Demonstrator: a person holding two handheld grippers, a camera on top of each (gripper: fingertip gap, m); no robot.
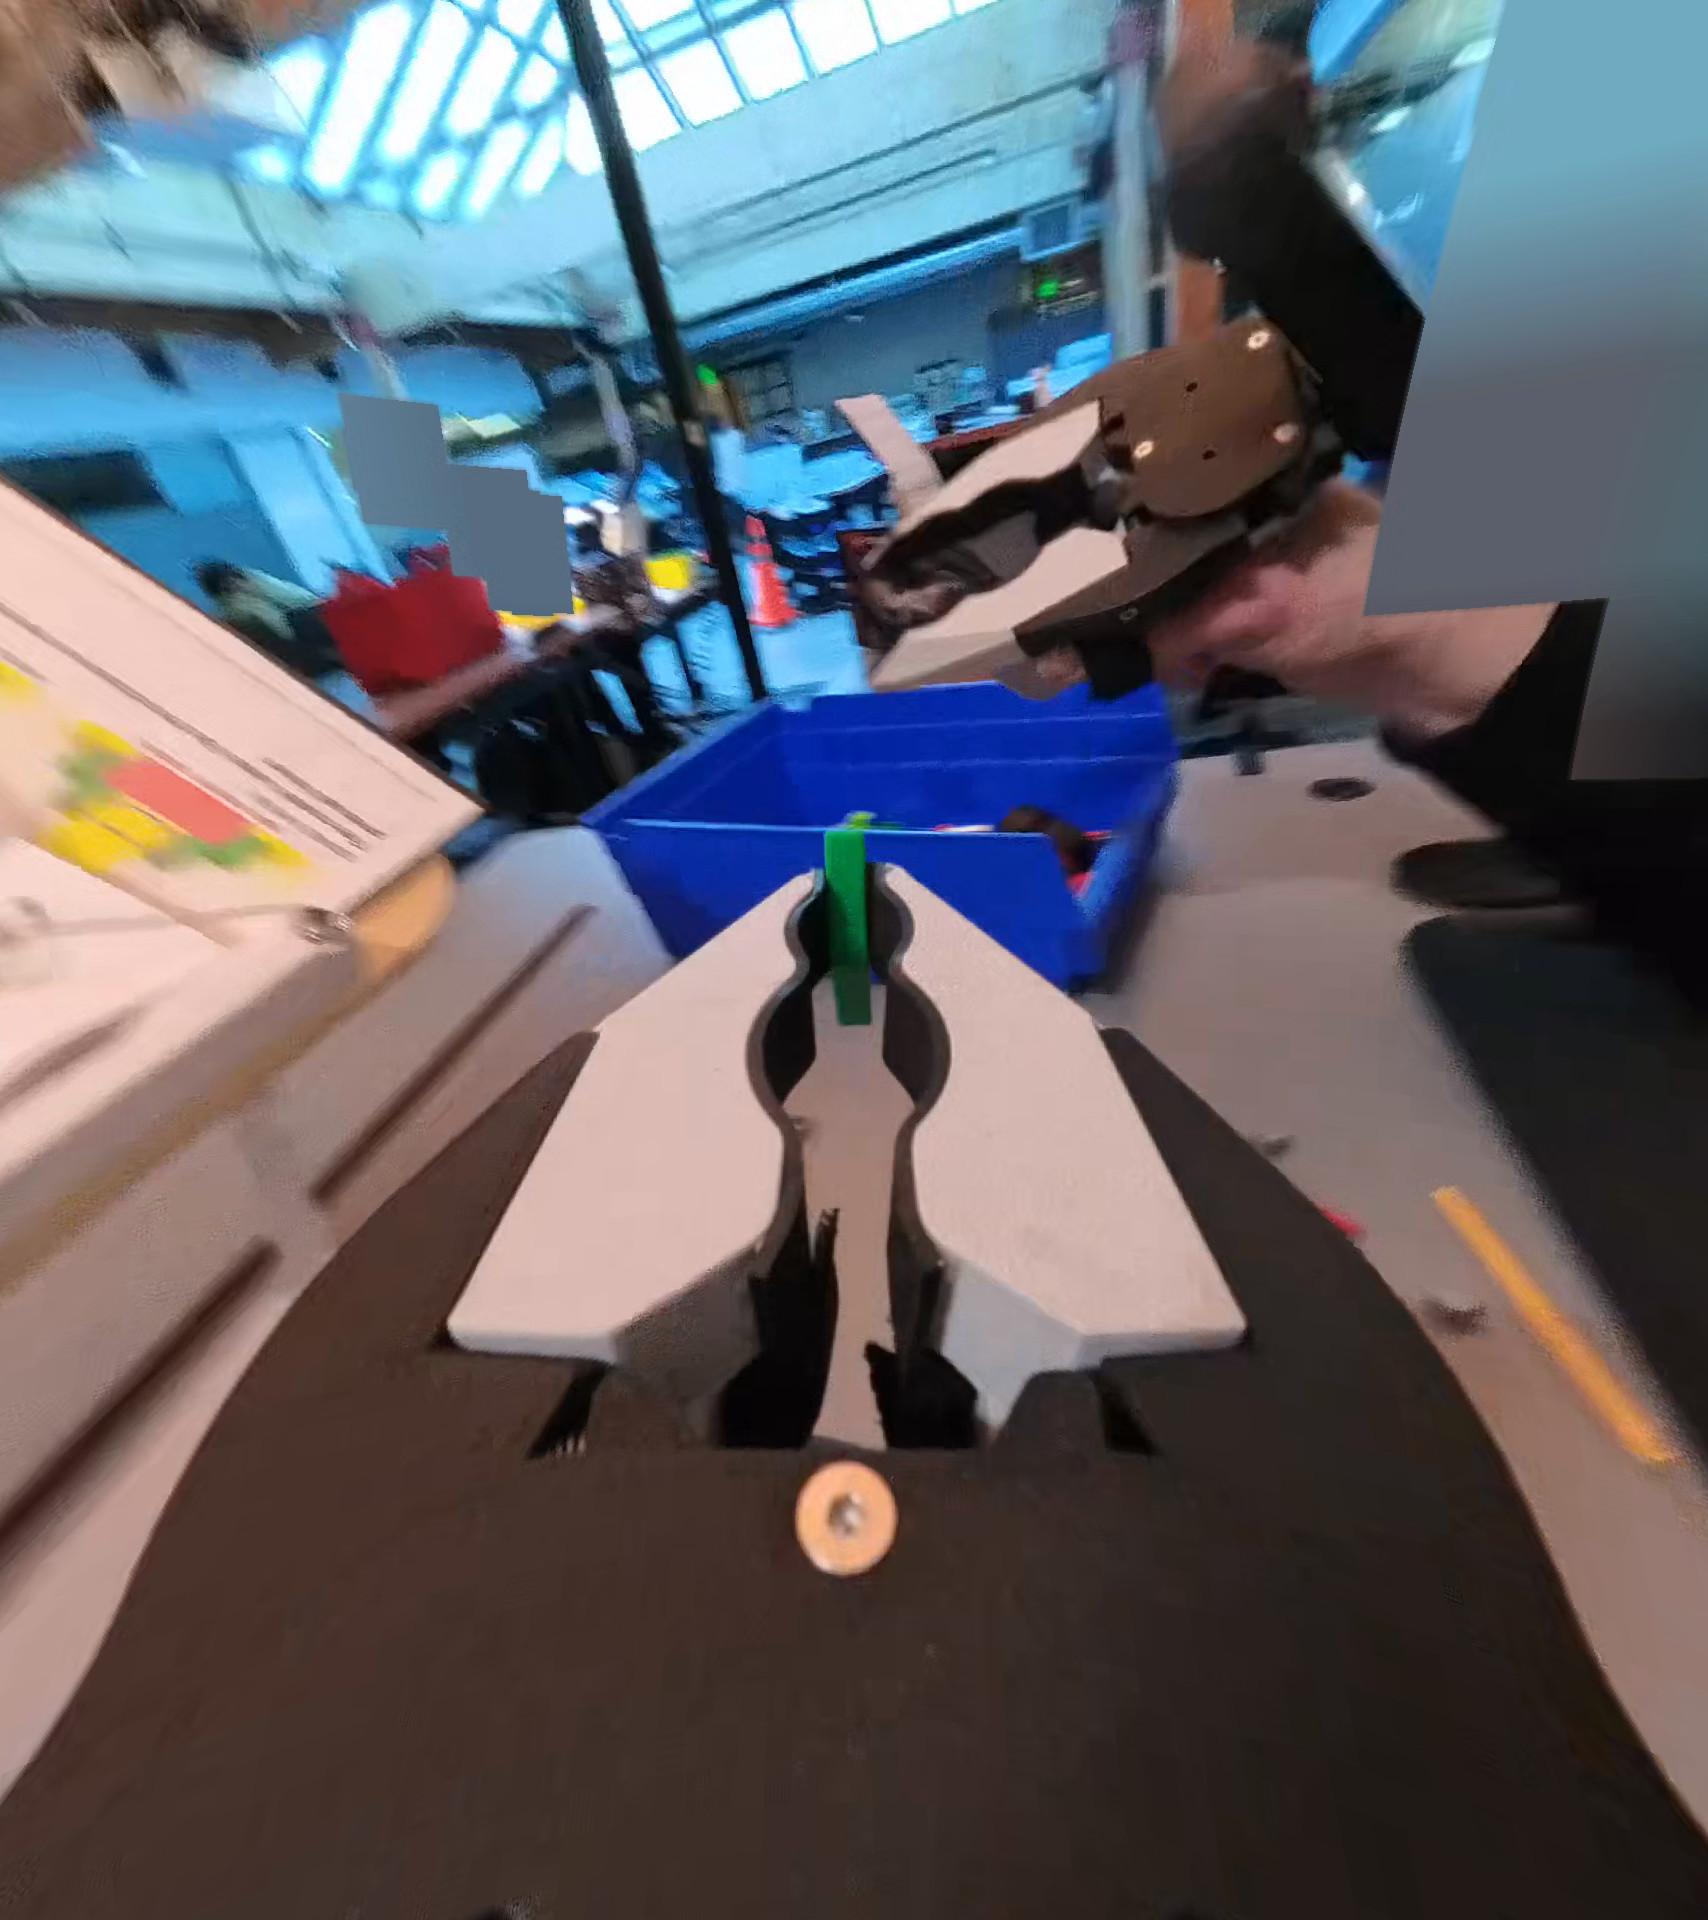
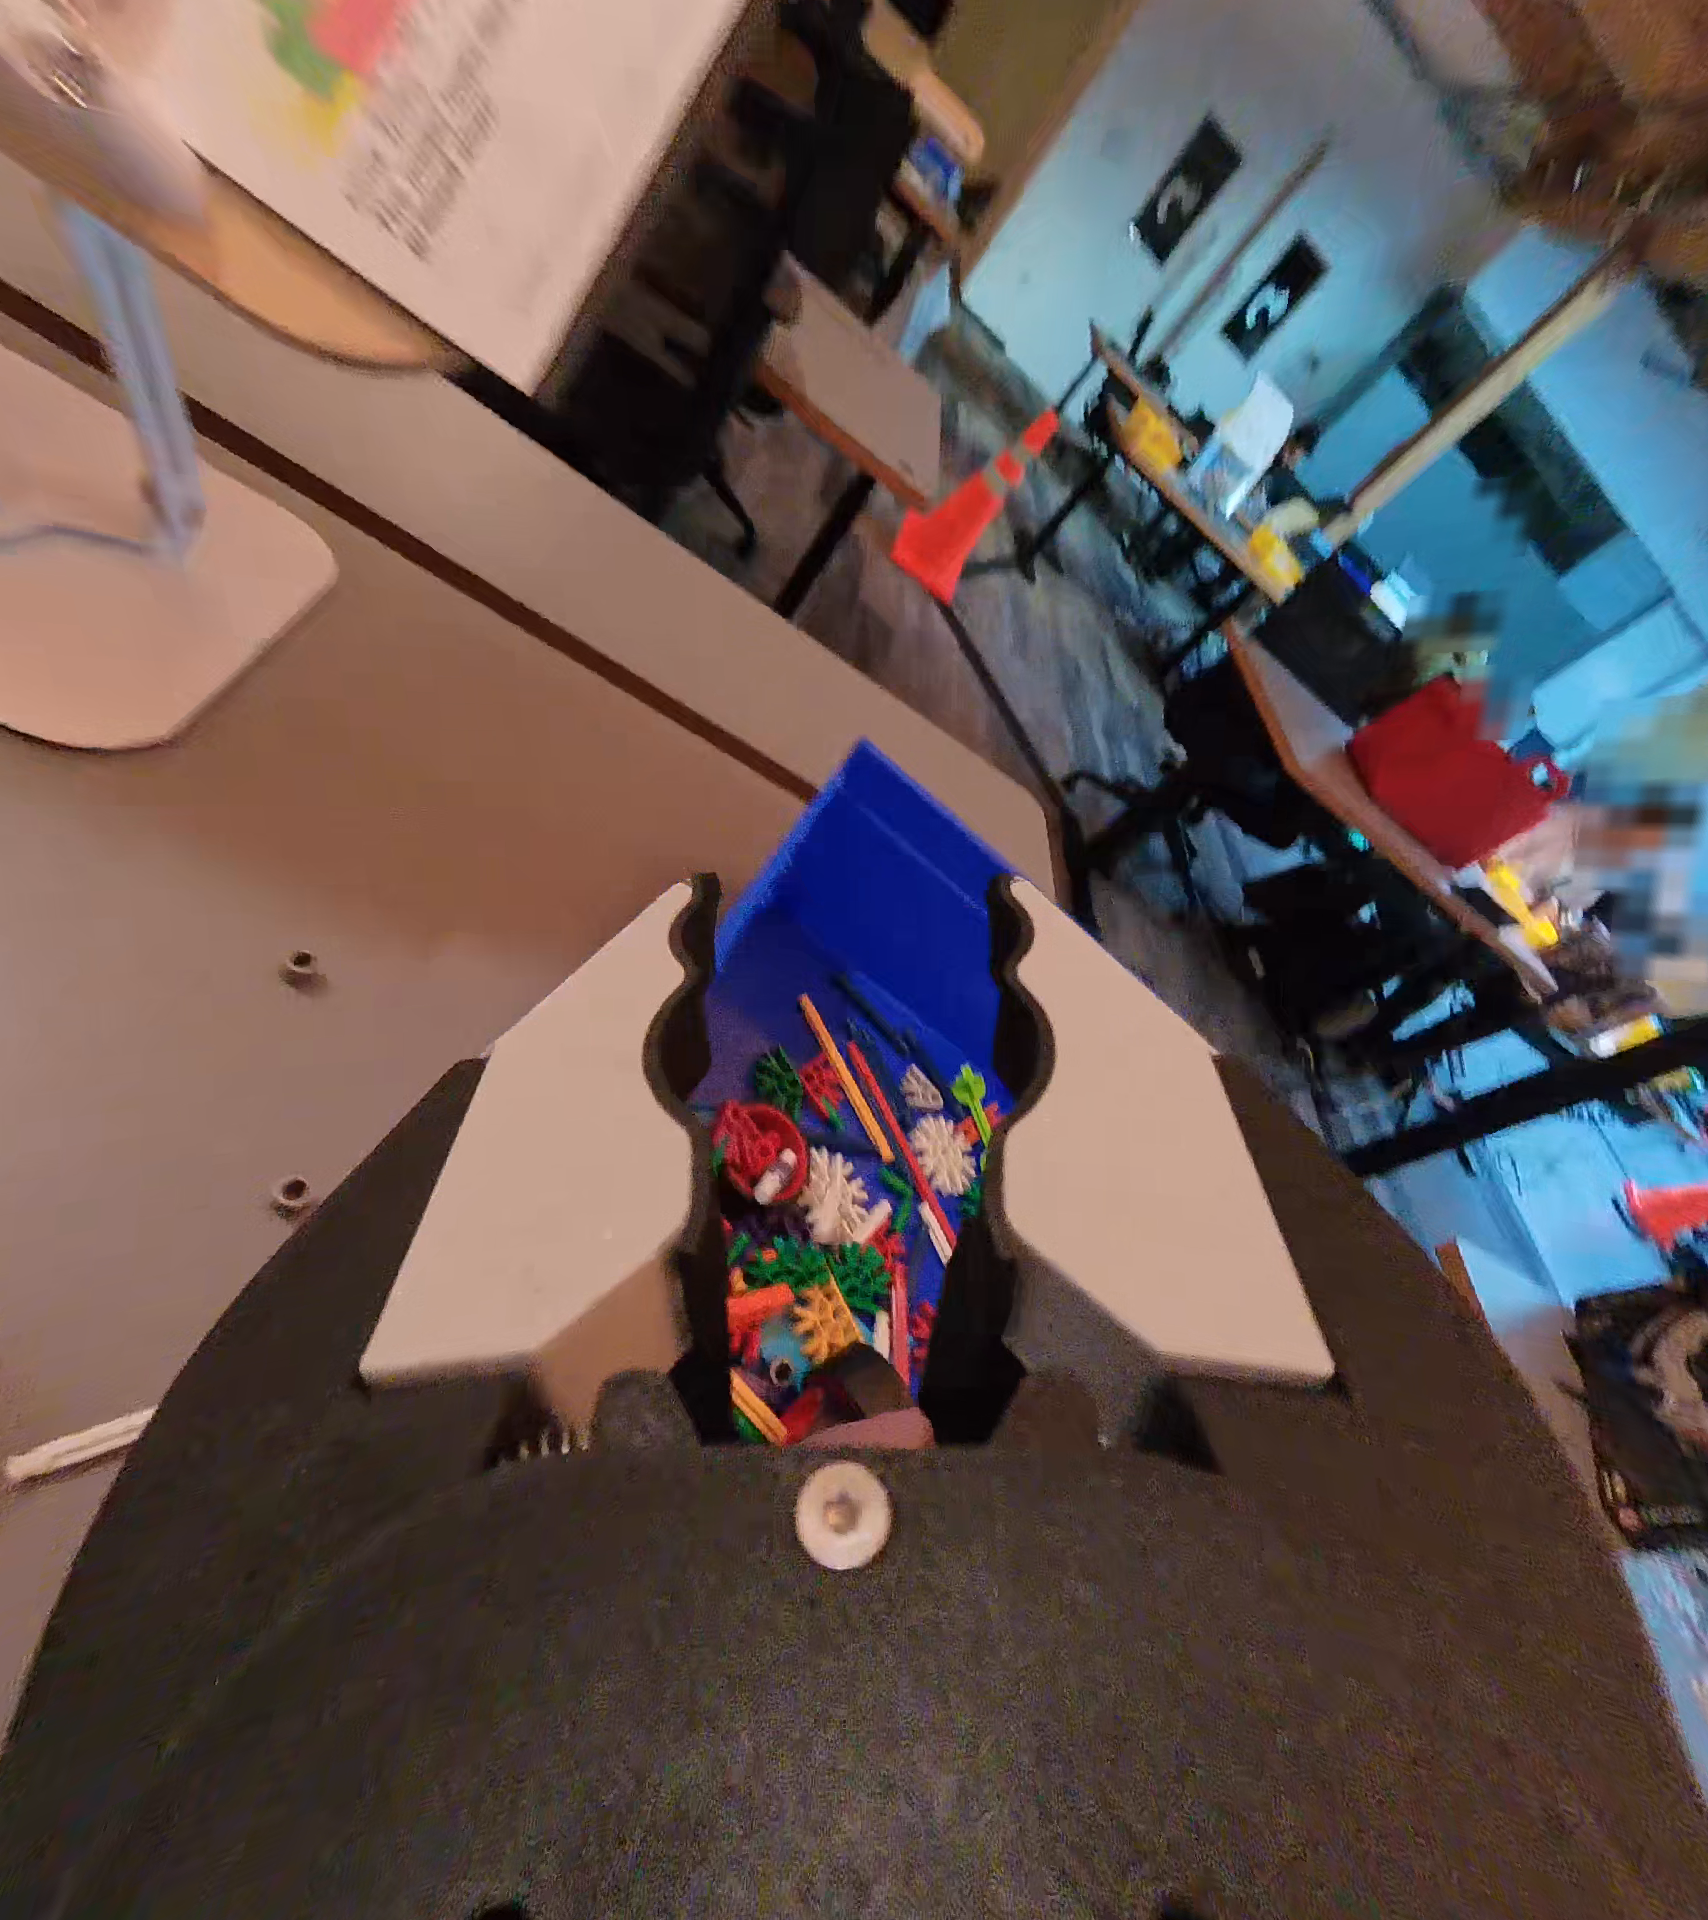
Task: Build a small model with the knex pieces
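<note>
My left gripper [image 1: 848, 883] is shut on a small green plastic piece [image 1: 848, 935], held upright between the fingertips, low over the grey table just in front of a blue bin [image 1: 829, 831]. My right gripper [image 2: 855, 904] is open and empty, held above the blue bin [image 2: 871, 894] and looking down into it. The bin holds several coloured construction-toy rods, wheels and connectors [image 2: 829, 1195]. The right gripper also shows in the left wrist view [image 1: 943, 592], open above the bin's far rim, held by a hand.
A white stand with a printed sheet [image 1: 133, 748] stands at the left; its base [image 2: 102, 623] rests on the table. Loose rods [image 2: 71, 1444] lie on the table at the left. A yellow rod [image 1: 1556, 1330] lies at the right. Other tables and an orange cone [image 2: 964, 509] stand behind.
</note>
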